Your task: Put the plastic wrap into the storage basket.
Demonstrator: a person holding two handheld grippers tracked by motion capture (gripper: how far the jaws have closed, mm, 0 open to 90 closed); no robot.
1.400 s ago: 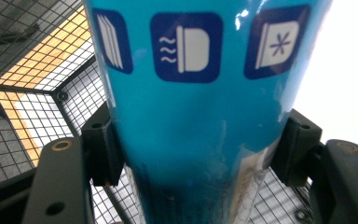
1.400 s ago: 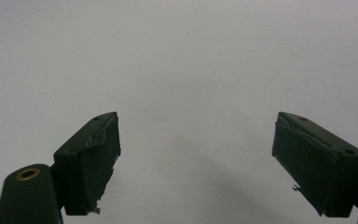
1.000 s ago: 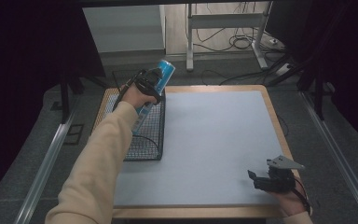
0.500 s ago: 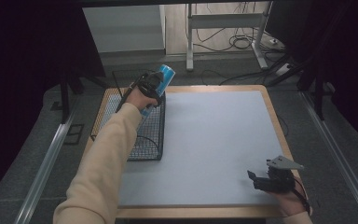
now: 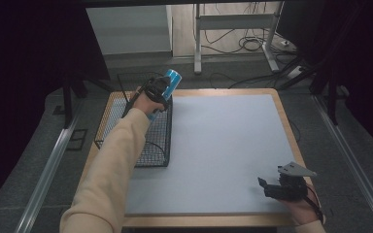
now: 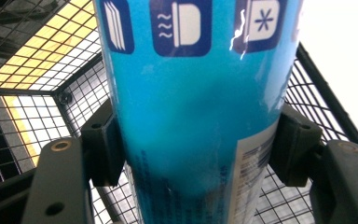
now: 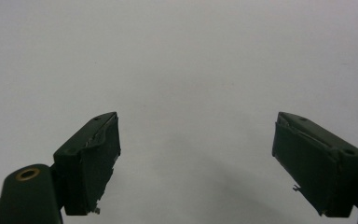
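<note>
Left gripper (image 5: 158, 90) pinches the blue can (image 6: 191, 107) above the basket's (image 5: 110, 127) far right corner; lift it clear of the wire rim. Right gripper (image 7: 200, 163) rests spread, near right.

Left gripper (image 5: 161, 92): swung slightly toward the far right corner of the wire basket (image 5: 126, 133) over the last second.
Blue can (image 5: 167, 83): went with it, clamped between the fingers (image 6: 103, 144), its top tipping further past the basket's far rim, above the worktop's (image 5: 223, 145) back edge.
</note>
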